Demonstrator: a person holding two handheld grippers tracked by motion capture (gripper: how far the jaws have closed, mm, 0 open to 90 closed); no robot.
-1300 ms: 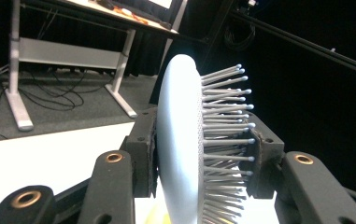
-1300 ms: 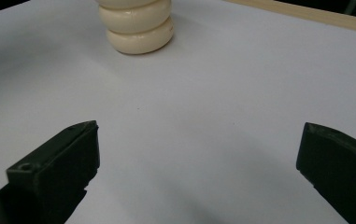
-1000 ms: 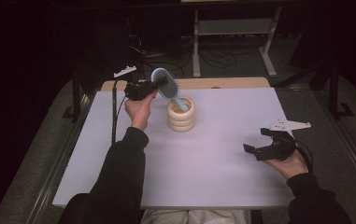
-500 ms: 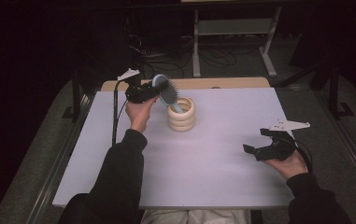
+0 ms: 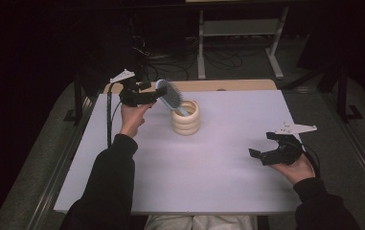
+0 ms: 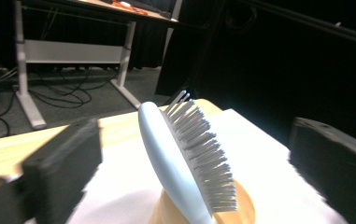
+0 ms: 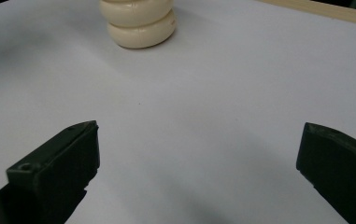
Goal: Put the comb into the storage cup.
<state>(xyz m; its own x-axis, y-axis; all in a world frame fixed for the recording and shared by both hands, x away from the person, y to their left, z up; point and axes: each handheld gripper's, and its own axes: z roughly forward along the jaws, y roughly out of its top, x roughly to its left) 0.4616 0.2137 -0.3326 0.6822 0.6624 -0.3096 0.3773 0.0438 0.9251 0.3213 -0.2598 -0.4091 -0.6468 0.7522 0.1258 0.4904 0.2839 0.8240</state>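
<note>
The hairbrush, pale blue with whitish bristles, stands tilted in the upper middle of the high view, its handle end down inside the cream ribbed holder and its head leaning up and to the left. Just left of the head sits the left gripper; its jaws have just been opening and now stand spread wide. In the left gripper view the brush rises between the two black jaws with clear space on either side, so neither pad presses on it, and its lower end drops into the mouth of the holder at the bottom of that frame. The holder looks like three stacked rings and stands upright on the white table top, a little above the centre of the high view; the brush is all that can be seen in it. At the lower right of the high view the right gripper rests low over the white surface, well apart from the holder, its jaws also spread with nothing between them. In the right gripper view the holder appears at the top edge, beyond bare table.
</note>
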